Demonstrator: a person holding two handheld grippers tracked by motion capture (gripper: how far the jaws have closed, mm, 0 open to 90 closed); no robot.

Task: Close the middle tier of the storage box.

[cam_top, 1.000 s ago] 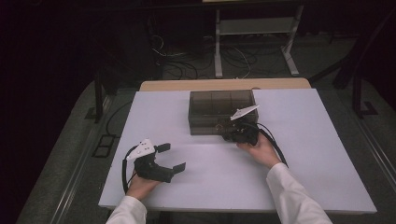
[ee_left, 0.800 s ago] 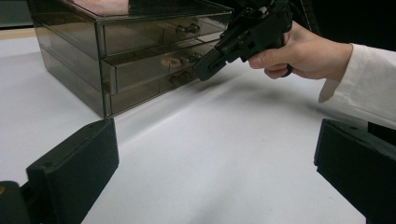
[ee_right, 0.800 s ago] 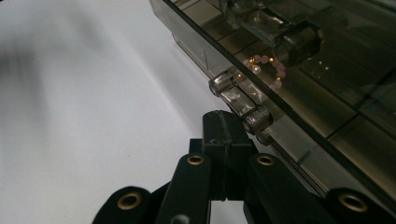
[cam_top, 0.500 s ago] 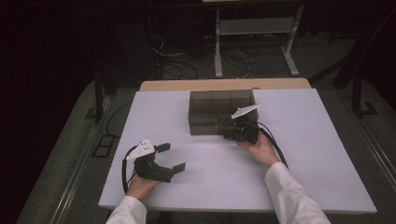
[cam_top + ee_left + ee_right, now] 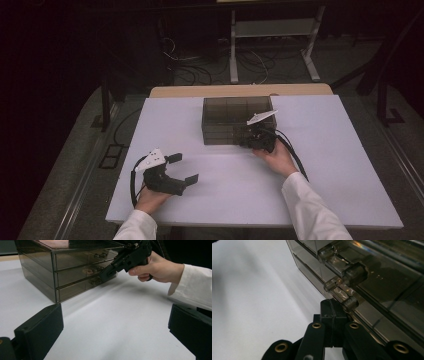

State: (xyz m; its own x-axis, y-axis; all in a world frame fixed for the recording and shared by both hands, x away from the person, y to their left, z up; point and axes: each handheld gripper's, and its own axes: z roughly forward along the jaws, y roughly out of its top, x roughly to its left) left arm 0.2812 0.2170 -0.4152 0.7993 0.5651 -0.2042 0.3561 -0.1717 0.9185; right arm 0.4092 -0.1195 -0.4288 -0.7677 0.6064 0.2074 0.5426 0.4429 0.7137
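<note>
**Right gripper at drawer front, left gripper idle**

Little has changed since the earlier frames: the right gripper (image 5: 246, 138) sits slightly closer to the drawer unit (image 5: 227, 120) than a second ago, and the left gripper (image 5: 181, 168) has not shifted.

Surface and room
- The table (image 5: 320, 190) has a plain white top; a tan board edge (image 5: 240, 90) shows along its far side.
- The surrounding room is dark. A white metal stand (image 5: 272, 30) and loose cables (image 5: 200, 60) lie on the floor beyond the table.

Drawer unit
- Position: far centre of the table, standing on the white top.
- Appearance: smoked, translucent plastic with a flat top. The left gripper view shows three stacked drawers, each with a small knob (image 5: 99, 255) on its front.
- In the right gripper view the knobs (image 5: 354, 273) appear as clear plastic studs with ribbed ends.

Grippers
- Right gripper: held by the right hand (image 5: 276, 156) at the right part of the unit's near face. Its jaws are pressed together, tips just beside a ribbed knob on a lower drawer; whether they touch it cannot be told.
- Left gripper: held by the left hand (image 5: 150, 197) at the near left of the table, well apart from the unit. Its jaws stand wide apart with nothing between them.
</note>
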